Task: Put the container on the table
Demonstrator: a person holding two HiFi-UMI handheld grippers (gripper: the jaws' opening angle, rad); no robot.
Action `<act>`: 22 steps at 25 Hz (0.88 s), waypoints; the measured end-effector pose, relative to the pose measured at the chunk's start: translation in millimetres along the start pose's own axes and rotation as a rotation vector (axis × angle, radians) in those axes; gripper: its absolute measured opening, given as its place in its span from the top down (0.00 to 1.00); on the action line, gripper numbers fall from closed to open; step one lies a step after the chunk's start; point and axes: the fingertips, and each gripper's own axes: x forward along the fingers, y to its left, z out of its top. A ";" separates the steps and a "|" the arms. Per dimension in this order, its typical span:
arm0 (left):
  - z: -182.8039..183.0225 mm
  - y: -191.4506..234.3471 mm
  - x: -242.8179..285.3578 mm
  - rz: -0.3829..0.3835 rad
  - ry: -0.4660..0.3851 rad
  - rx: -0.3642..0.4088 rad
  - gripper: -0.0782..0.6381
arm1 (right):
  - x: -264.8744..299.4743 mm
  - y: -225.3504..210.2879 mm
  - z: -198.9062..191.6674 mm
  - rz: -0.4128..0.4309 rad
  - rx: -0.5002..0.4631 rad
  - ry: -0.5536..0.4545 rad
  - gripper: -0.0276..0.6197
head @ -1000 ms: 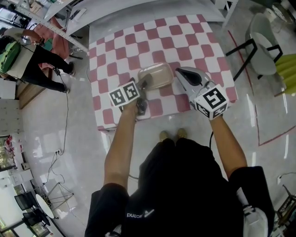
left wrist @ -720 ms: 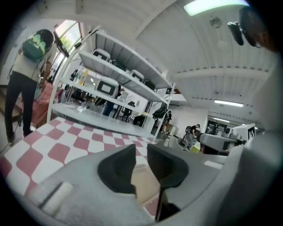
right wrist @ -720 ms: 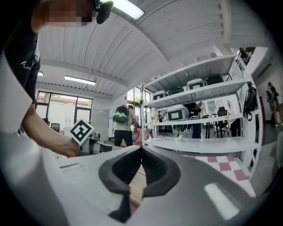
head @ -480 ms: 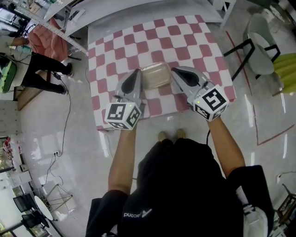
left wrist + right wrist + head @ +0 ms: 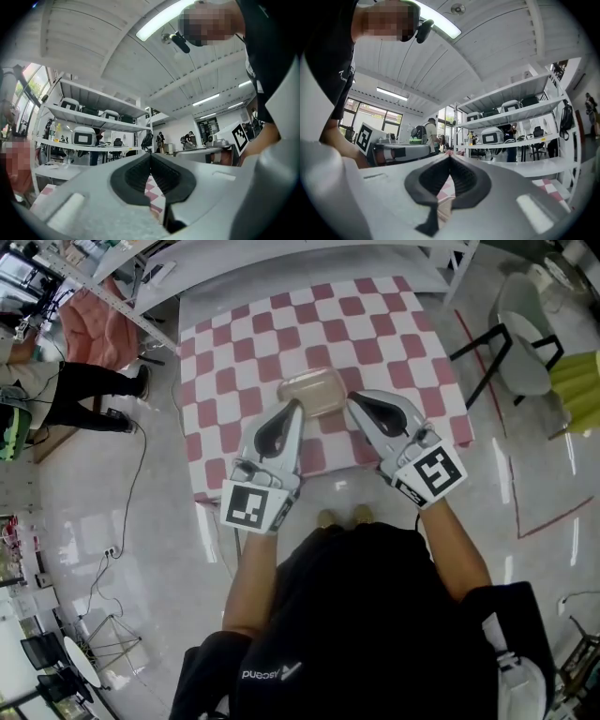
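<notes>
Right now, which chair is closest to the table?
The grey chair with black legs, just right of the table; the yellow-green seat sits beyond it.

Premises: a laboratory or technical workroom, not a home. Ahead of the left gripper, white steel shelving carries rows of boxy machines, possibly printers; the detail is too small to confirm. Strip lighting runs overhead. Left of that gripper, a cable lies across the glossy floor. Right of the right gripper is red floor tape. Ahead of it, a person with a backpack stands among benches.
</notes>
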 end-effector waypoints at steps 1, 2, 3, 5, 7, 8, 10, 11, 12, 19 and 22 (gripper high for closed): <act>-1.7 -1.7 -2.2 0.002 0.005 0.000 0.88 | -2.1 1.6 -0.9 -0.001 0.001 0.001 0.95; -2.9 -3.0 -4.2 0.002 0.005 -0.002 0.88 | -4.0 2.8 -1.9 -0.003 0.002 0.001 0.95; -3.8 -3.9 -6.1 0.002 0.002 -0.005 0.88 | -5.5 3.5 -2.7 -0.006 0.002 0.002 0.95; -4.9 -4.7 -9.0 0.001 0.001 -0.016 0.88 | -7.3 4.4 -3.5 -0.012 0.003 0.002 0.95; -4.6 -6.9 -10.5 -0.008 -0.006 -0.024 0.88 | -8.0 5.4 -3.6 -0.013 0.005 0.003 0.95; -4.7 -8.1 -11.1 -0.010 -0.009 -0.029 0.88 | -8.4 6.0 -3.8 -0.012 0.005 0.004 0.95; -5.1 -9.5 -11.3 -0.008 -0.006 -0.030 0.88 | -9.9 6.8 -3.7 -0.013 0.002 0.006 0.95; -5.0 -10.0 -11.1 -0.006 -0.005 -0.028 0.88 | -10.6 7.1 -3.5 -0.013 -0.001 0.005 0.95; -5.0 -10.2 -10.8 -0.002 -0.004 -0.026 0.88 | -11.3 7.2 -3.4 -0.014 -0.003 0.005 0.95; -8.0 -11.5 -13.2 0.009 0.018 -0.033 0.88 | -14.1 10.1 -4.1 -0.012 -0.011 0.011 0.95; -8.6 -14.8 -14.7 -0.009 -0.002 -0.027 0.88 | -14.4 11.2 -4.4 -0.009 -0.010 0.013 0.95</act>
